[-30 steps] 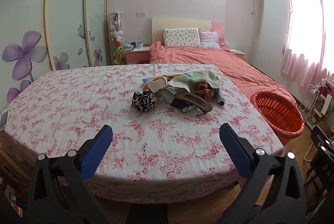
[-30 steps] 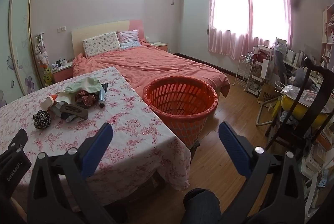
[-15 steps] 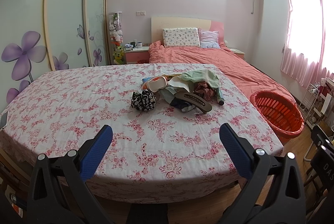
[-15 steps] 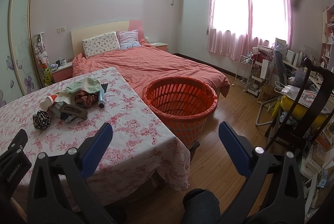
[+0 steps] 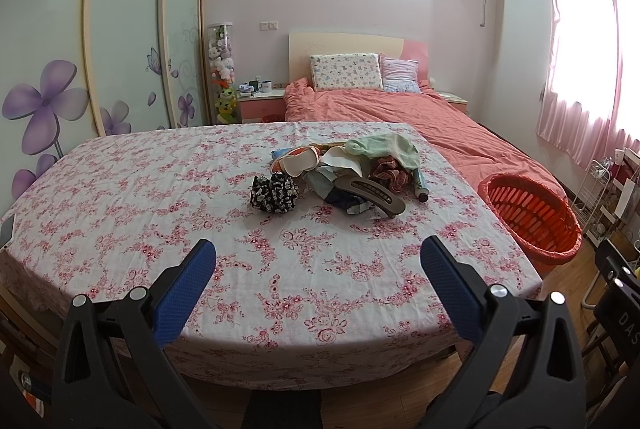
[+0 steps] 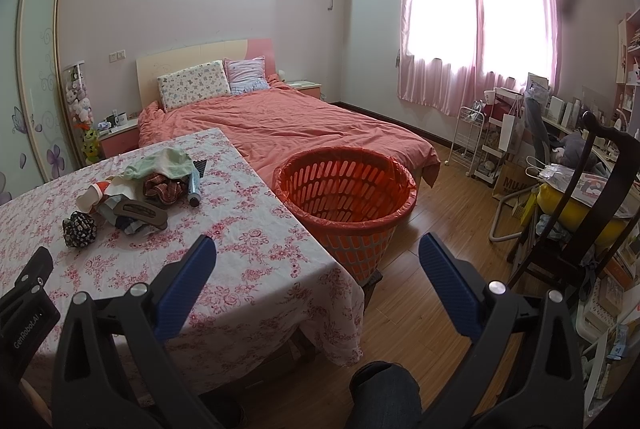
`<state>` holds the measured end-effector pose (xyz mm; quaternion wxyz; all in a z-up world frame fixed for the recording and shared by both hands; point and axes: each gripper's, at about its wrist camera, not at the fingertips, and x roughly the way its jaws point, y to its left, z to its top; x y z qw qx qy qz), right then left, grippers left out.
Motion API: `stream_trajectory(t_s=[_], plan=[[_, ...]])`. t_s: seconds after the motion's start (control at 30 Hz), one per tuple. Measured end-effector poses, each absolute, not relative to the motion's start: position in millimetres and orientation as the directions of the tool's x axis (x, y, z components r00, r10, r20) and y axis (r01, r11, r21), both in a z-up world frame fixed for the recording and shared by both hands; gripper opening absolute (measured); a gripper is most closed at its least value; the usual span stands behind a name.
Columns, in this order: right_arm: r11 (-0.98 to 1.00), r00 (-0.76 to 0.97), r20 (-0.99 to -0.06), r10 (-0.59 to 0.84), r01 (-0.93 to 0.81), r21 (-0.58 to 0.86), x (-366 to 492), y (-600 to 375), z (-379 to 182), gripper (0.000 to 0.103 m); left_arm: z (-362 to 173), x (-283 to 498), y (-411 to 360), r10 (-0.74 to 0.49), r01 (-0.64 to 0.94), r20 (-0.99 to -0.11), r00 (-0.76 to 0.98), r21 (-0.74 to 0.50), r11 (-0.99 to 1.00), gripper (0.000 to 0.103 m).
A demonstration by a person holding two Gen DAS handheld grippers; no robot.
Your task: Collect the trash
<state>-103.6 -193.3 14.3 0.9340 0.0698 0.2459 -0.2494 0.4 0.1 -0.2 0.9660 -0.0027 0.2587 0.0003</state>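
Observation:
A pile of trash (image 5: 352, 169) lies on the flowered table (image 5: 160, 197): a black-and-white floral bundle (image 5: 274, 193), a brown curved slipper-like piece (image 5: 372, 195), a green cloth (image 5: 384, 147) and a dark tube (image 5: 420, 185). The pile also shows in the right wrist view (image 6: 148, 189). An orange basket (image 6: 344, 201) stands on the floor at the table's right edge. My left gripper (image 5: 318, 285) is open and empty over the table's near edge. My right gripper (image 6: 316, 281) is open and empty, between table corner and basket.
A bed with a salmon quilt (image 6: 300, 125) lies behind the table and basket. A dark chair (image 6: 592, 221), a white trolley (image 6: 472, 141) and a cluttered desk stand at the right. Wardrobe doors (image 5: 120, 29) line the left wall. Wooden floor (image 6: 448, 229) lies beside the basket.
Both views have shifted only slightly; the left view has drifted a little, so the pile and basket sit marginally lower and left. Both grippers stay open.

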Motion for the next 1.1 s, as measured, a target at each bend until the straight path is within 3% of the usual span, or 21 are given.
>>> stream_trajectory(t_s=[1.1], plan=[[0.866, 0.753, -0.495, -0.432, 0.501, 0.006, -103.4, -194.4, 13.1, 0.099, -1.6, 1.6, -4.0, -0.001, -0.002, -0.502, 0.865, -0.005, 1.0, 0.101]])
